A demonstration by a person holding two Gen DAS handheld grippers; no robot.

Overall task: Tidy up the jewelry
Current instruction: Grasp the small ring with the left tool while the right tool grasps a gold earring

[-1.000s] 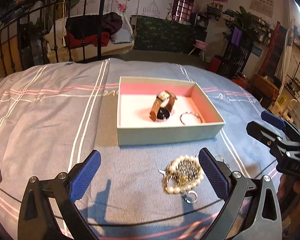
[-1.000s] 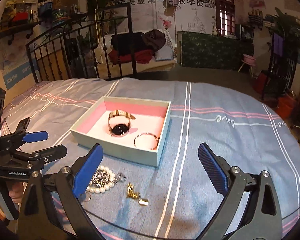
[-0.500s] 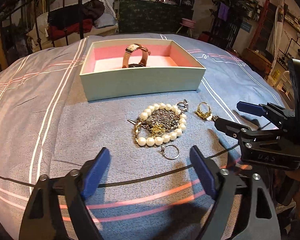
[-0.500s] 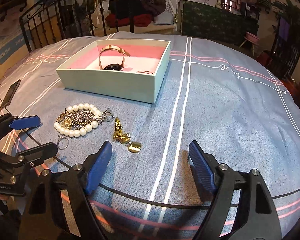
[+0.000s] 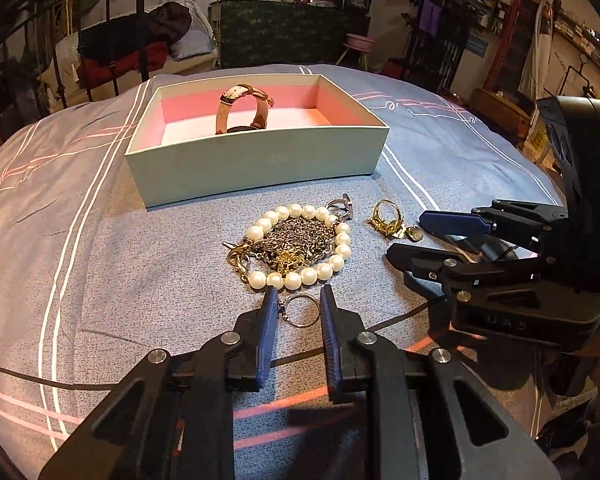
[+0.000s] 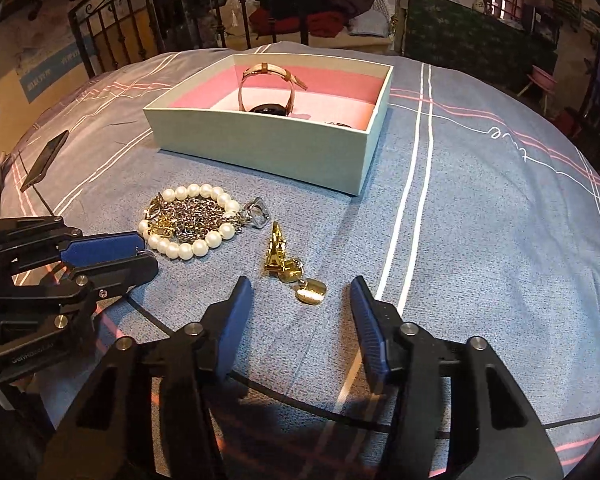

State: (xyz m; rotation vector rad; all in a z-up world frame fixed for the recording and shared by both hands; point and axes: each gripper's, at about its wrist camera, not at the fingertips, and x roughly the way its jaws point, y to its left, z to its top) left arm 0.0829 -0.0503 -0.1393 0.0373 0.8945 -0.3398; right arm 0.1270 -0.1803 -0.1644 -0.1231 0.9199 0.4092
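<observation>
The right claw [image 6: 298,300] has just been closing, with nothing pressed between its pads; a gold earring [image 6: 290,266] lies just ahead on the blue bedspread [image 6: 480,220]. Left of it lies a pearl bracelet [image 6: 188,220], with the left claw [image 6: 140,254] beside it. Behind sits a box [image 6: 268,140] holding a watch [image 6: 268,88].

L gripper [image 5: 296,312] angled down, jaws just been closing, now narrow (small ring between pads). R gripper [image 6: 300,304] tilted down too, closing, half open.
</observation>
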